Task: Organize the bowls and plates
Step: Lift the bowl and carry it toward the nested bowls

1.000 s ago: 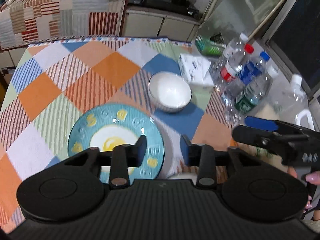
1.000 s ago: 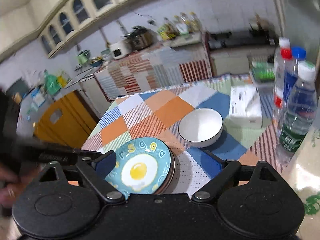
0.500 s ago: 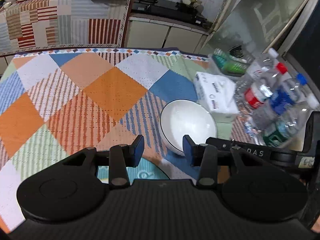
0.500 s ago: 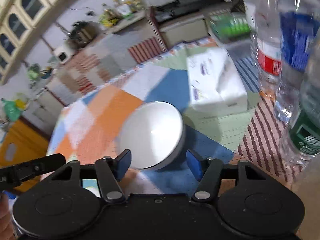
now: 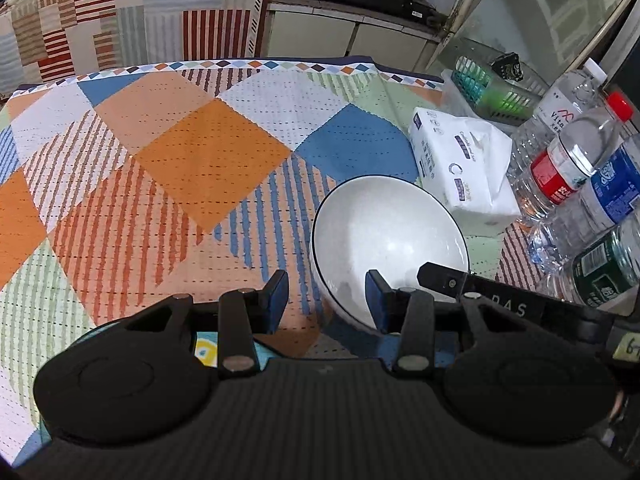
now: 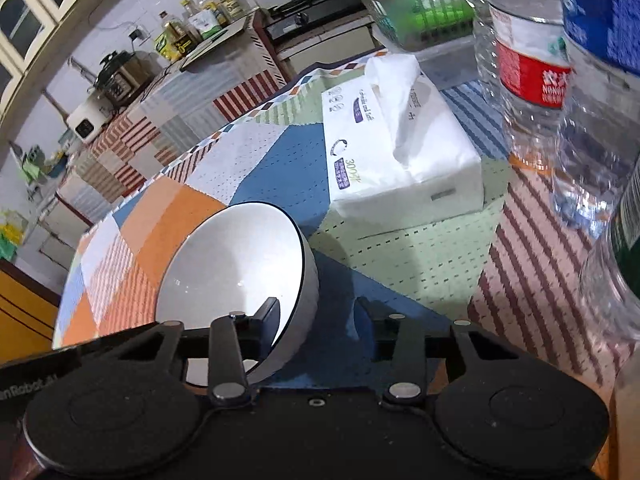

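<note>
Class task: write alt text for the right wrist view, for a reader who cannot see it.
The open right gripper straddles the near rim of a white bowl on a patchwork tablecloth. A tissue pack lies behind, water bottles at right.

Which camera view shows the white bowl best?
The left wrist view shows the white bowl best: it looks down into it, so nearly the whole dark-edged rim is visible. In the right wrist view the bowl appears from a lower side angle, and the right gripper hides its near part.

one white bowl (image 5: 390,236), one tissue pack (image 5: 464,168), one green basket (image 5: 494,90), four plastic bottles (image 5: 576,156)
</note>
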Demonstrator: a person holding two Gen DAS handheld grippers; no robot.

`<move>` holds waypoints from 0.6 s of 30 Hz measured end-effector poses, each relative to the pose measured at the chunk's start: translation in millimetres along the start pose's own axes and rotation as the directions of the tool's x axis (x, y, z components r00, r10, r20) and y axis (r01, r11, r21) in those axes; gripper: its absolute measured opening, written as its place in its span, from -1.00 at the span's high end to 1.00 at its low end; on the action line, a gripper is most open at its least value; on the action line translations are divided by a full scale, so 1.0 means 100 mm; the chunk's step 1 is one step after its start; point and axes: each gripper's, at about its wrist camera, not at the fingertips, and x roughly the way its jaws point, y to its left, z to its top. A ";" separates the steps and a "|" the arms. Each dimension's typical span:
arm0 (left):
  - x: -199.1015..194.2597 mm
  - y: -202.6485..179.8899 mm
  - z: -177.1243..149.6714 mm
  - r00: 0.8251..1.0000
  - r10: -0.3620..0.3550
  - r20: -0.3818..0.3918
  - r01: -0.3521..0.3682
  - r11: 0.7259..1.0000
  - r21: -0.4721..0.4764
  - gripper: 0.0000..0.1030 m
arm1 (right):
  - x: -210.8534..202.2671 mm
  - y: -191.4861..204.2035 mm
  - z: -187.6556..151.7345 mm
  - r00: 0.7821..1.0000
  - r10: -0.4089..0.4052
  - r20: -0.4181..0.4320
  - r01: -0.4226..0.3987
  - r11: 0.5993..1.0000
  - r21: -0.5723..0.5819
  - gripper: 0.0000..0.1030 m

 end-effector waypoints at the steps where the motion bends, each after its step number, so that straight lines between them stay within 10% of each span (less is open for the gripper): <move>1: 0.01 -0.01 0.00 1.000 0.003 -0.001 -0.003 1.000 -0.002 0.20 | 0.00 0.01 0.01 1.000 -0.013 0.003 0.013 1.000 -0.013 0.17; 11: 0.08 -0.01 -0.04 0.999 -0.031 -0.009 0.031 0.999 -0.029 0.71 | 0.03 -0.11 0.04 1.000 0.018 -0.020 -0.018 1.000 -0.012 0.87; 18: -0.14 -0.17 -0.16 0.999 0.036 -0.030 -0.034 0.996 0.086 0.73 | -0.13 -0.08 0.01 0.997 0.053 -0.052 -0.053 0.999 -0.012 0.82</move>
